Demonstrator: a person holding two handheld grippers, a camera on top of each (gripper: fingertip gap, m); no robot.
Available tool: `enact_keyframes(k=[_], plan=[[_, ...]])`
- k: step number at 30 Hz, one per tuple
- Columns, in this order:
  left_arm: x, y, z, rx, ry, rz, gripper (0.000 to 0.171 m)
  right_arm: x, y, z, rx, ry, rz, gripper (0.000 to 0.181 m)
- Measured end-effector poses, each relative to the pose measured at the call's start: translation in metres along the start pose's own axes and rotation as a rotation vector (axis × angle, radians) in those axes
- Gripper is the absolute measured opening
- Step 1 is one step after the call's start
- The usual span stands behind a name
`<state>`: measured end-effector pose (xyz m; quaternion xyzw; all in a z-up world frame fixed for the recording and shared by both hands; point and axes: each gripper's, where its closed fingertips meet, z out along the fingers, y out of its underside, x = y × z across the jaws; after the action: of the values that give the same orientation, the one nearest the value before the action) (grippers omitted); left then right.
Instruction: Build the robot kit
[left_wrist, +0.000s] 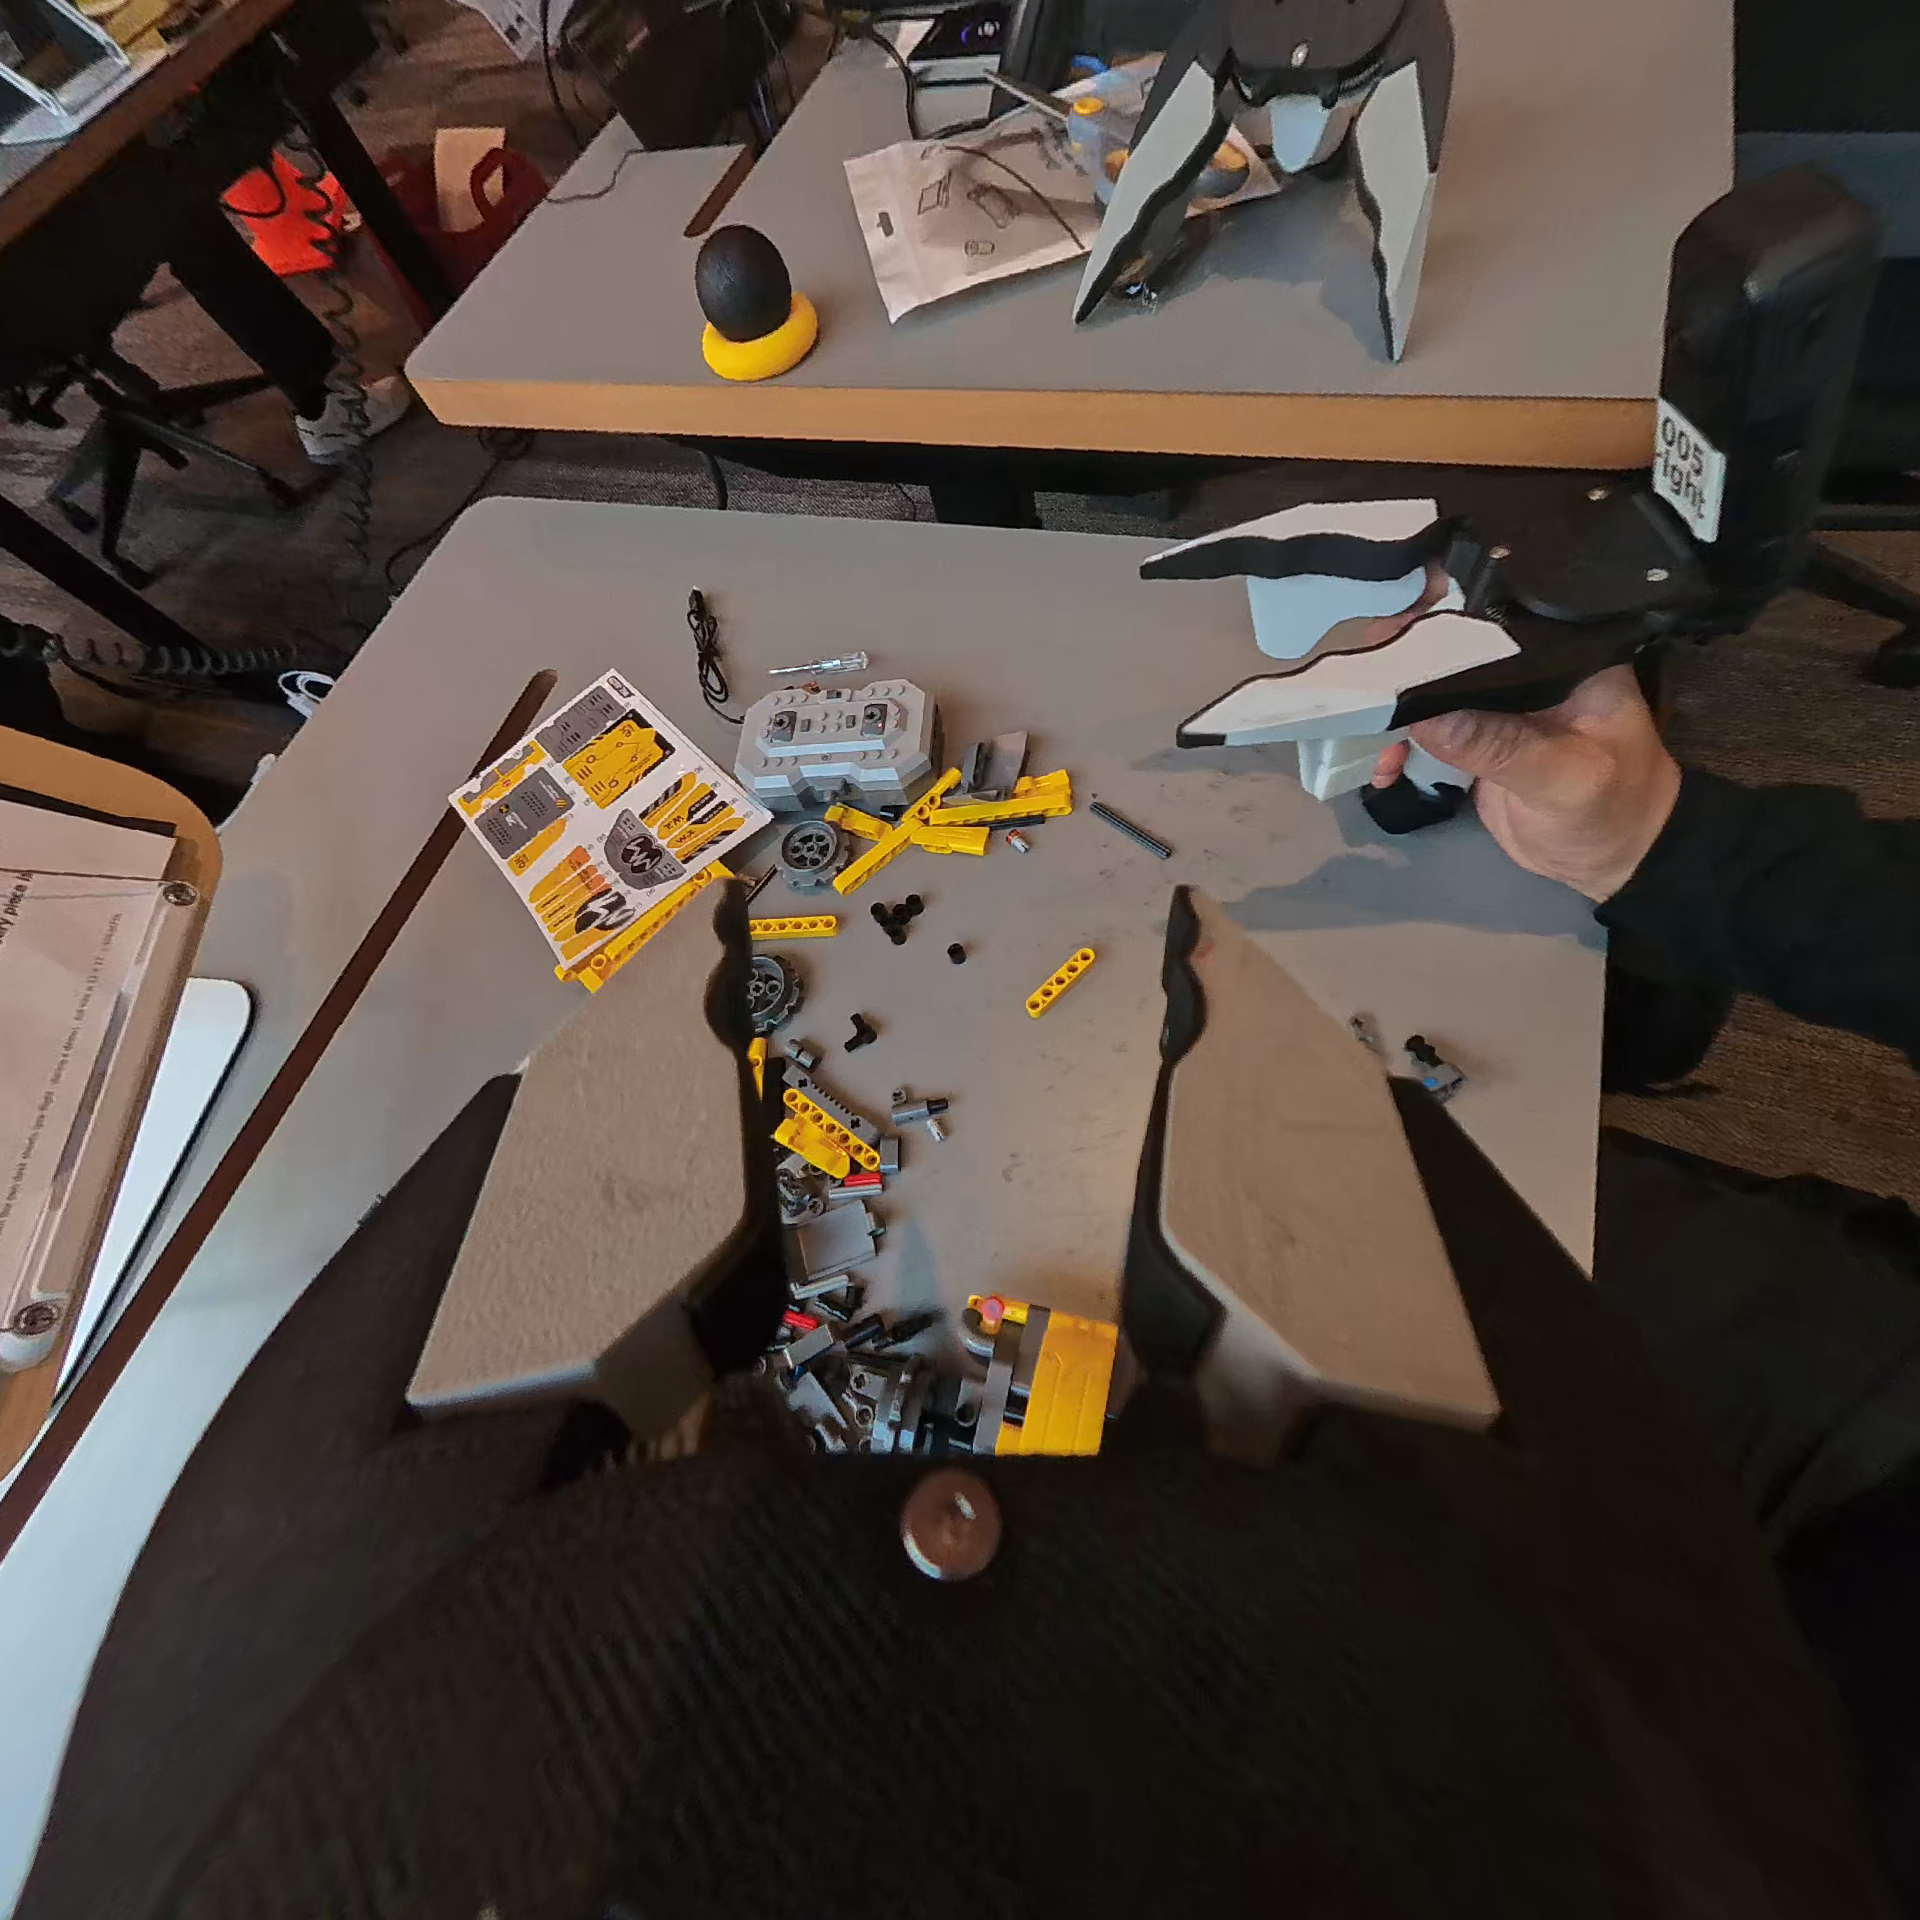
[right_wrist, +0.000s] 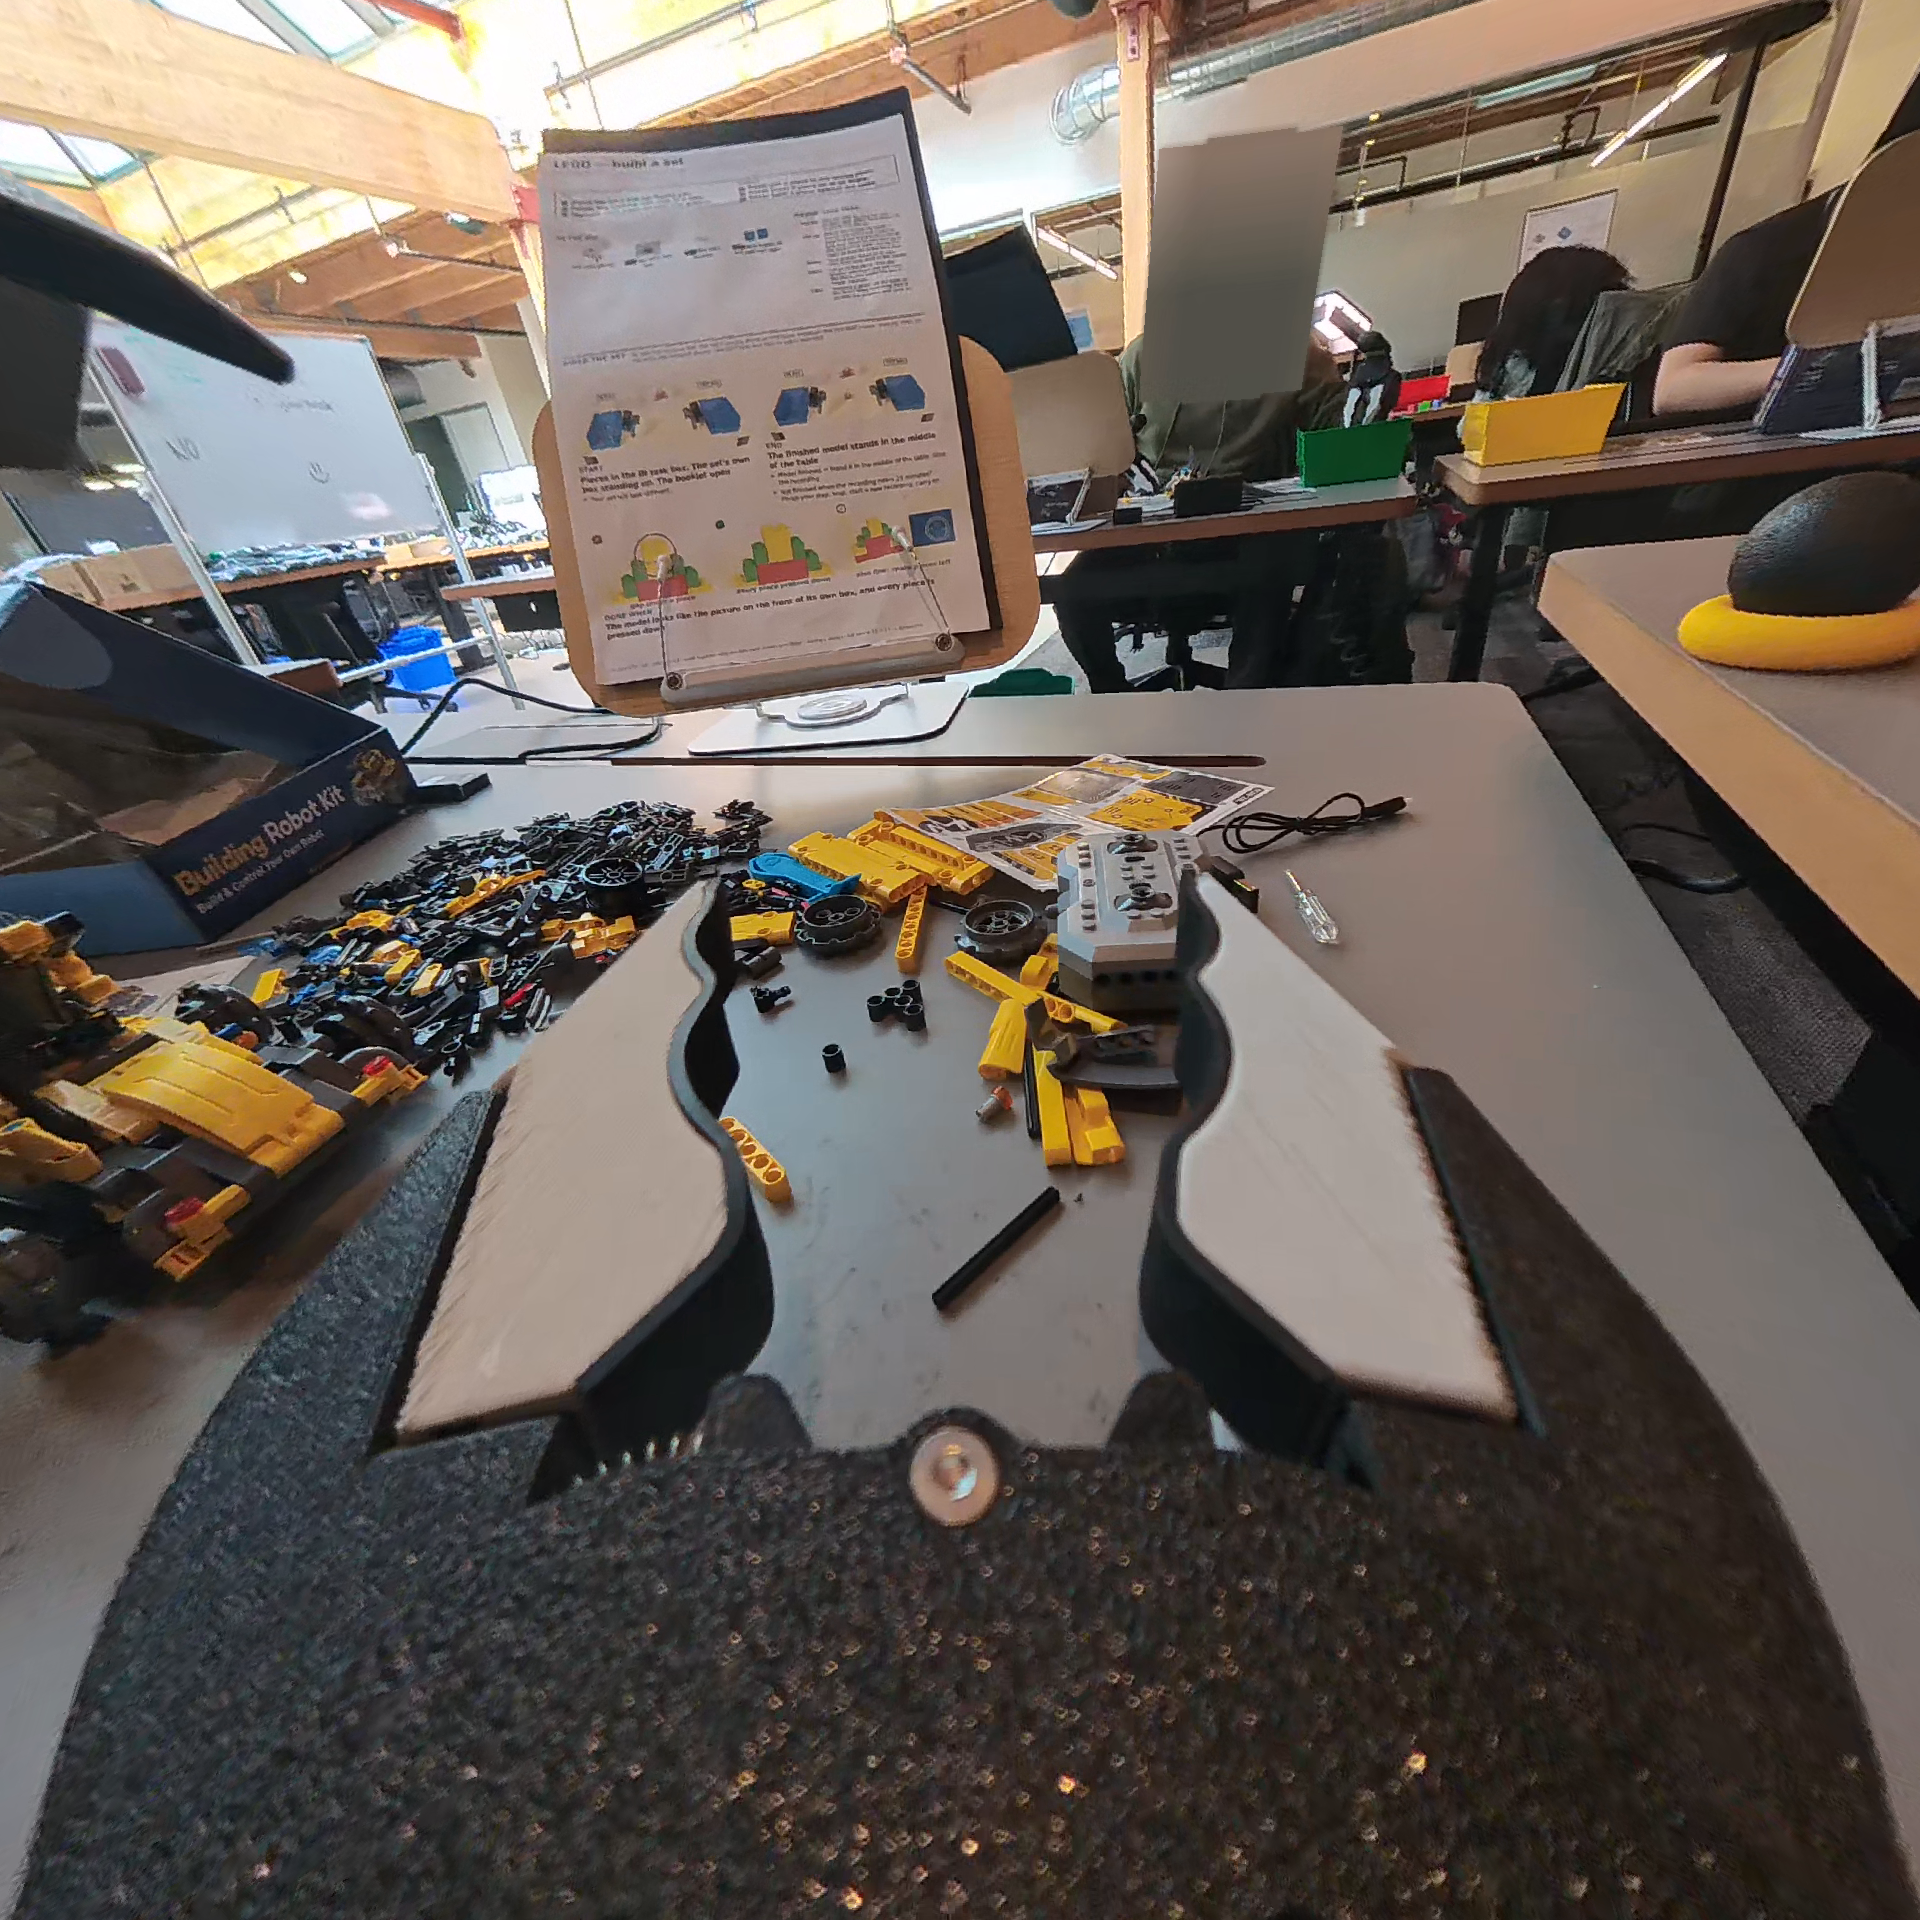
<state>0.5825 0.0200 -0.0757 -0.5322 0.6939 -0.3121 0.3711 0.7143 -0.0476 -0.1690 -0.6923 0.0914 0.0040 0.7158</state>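
Observation:
My left gripper (left_wrist: 956, 920) is open and empty, hovering above loose yellow, grey and black building pieces (left_wrist: 831, 1143) on the grey table (left_wrist: 1351, 935). A partly built yellow and grey model (left_wrist: 1039, 1377) lies near its base. My right gripper (right_wrist: 951, 899) is open and empty, low over the table; it also shows in the left wrist view (left_wrist: 1164, 655), held by a hand. Between its fingers lie a black axle (right_wrist: 997, 1247), a yellow beam (right_wrist: 756, 1158) and yellow pieces (right_wrist: 1070, 1101). A grey battery box (right_wrist: 1127, 920) sits by its right fingertip.
A sticker sheet (left_wrist: 603, 821) lies at the left. A blue kit box (right_wrist: 208, 800), a pile of pieces (right_wrist: 499, 914), a built yellow model (right_wrist: 156, 1122) and an instruction stand (right_wrist: 758, 416) show in the right wrist view. Another gripper (left_wrist: 1268, 187) stands on the far table.

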Motion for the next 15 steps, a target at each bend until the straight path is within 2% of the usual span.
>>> enact_keyframes(k=[7, 15], plan=[[0.002, -0.008, -0.008, 0.033, -0.042, 0.073, 0.061, -0.009, 0.004, 0.003, -0.026, -0.05, -0.011, 0.082], [0.006, -0.006, -0.005, 0.023, -0.025, 0.084, 0.06, -0.013, 0.006, 0.004, -0.036, -0.073, -0.016, 0.08]])
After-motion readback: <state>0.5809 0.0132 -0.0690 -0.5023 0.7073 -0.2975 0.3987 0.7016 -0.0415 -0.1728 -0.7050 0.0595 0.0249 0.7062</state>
